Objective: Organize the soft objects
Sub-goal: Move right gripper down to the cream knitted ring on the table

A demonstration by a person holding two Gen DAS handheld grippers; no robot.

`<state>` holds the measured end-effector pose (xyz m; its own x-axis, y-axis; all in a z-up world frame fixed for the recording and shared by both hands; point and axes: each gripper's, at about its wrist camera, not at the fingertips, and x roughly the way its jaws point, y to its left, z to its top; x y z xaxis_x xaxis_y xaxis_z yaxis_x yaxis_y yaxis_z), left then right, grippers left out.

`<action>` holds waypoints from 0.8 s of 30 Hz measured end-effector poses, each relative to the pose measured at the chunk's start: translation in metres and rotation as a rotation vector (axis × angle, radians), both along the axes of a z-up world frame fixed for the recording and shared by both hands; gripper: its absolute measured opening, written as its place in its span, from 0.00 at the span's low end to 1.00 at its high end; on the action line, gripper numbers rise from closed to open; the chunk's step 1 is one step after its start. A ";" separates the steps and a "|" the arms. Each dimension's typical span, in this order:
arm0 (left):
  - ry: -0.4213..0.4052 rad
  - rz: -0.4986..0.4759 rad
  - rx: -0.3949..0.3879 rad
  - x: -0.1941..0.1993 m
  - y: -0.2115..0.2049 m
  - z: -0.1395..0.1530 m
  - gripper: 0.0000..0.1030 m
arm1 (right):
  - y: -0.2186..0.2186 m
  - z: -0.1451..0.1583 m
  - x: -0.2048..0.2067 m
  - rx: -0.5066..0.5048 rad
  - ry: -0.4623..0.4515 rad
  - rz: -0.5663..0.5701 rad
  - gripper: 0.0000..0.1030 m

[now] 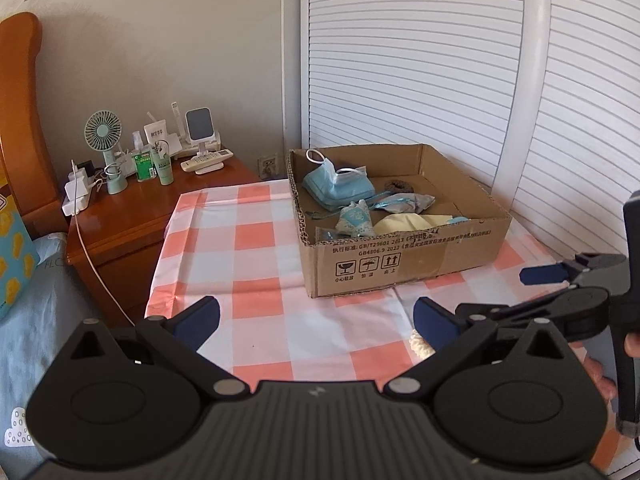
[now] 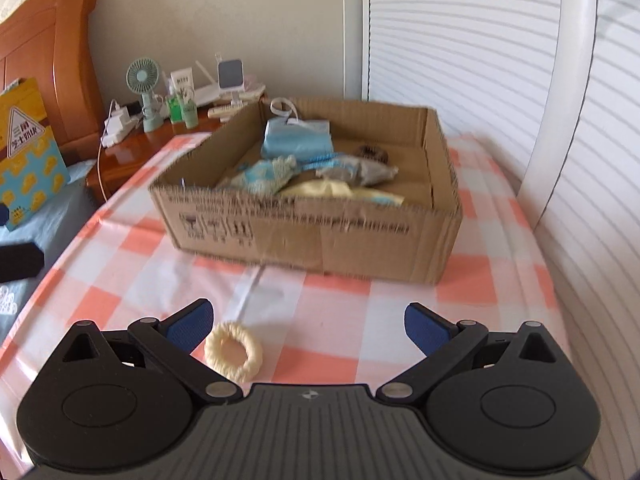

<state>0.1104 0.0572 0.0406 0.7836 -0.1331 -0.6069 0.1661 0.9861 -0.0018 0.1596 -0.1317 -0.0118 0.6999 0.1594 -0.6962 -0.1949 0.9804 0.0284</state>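
An open cardboard box stands on the pink-and-white checked cloth. It holds a blue face mask, a patterned blue pouch, a grey cloth, a yellow cloth and a dark scrunchie. A cream scrunchie lies on the cloth near my right gripper's left finger; a bit of it shows in the left wrist view. My left gripper is open and empty. My right gripper is open and empty.
A wooden nightstand at the left carries a small fan, bottles, a charger and a remote. White louvred doors stand behind the box. A bed with a yellow-blue bag lies at the left.
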 end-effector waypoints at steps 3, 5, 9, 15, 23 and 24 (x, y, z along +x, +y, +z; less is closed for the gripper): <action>0.008 0.009 0.000 0.002 0.002 -0.002 0.99 | 0.004 -0.014 -0.001 0.017 0.038 0.004 1.00; 0.013 0.010 -0.002 0.004 0.003 -0.004 0.99 | 0.009 -0.021 -0.001 0.023 0.056 0.008 1.00; 0.029 0.011 0.003 0.008 0.003 -0.008 0.99 | 0.023 -0.034 0.002 0.000 0.078 0.033 1.00; 0.051 0.014 0.005 0.014 0.003 -0.014 0.99 | 0.038 -0.049 0.008 -0.069 0.076 0.053 1.00; 0.071 0.004 0.003 0.020 0.000 -0.019 0.99 | 0.028 -0.056 0.013 -0.074 0.072 0.012 1.00; 0.073 0.002 0.003 0.020 -0.001 -0.019 0.99 | 0.025 -0.056 0.014 -0.068 0.071 0.005 1.00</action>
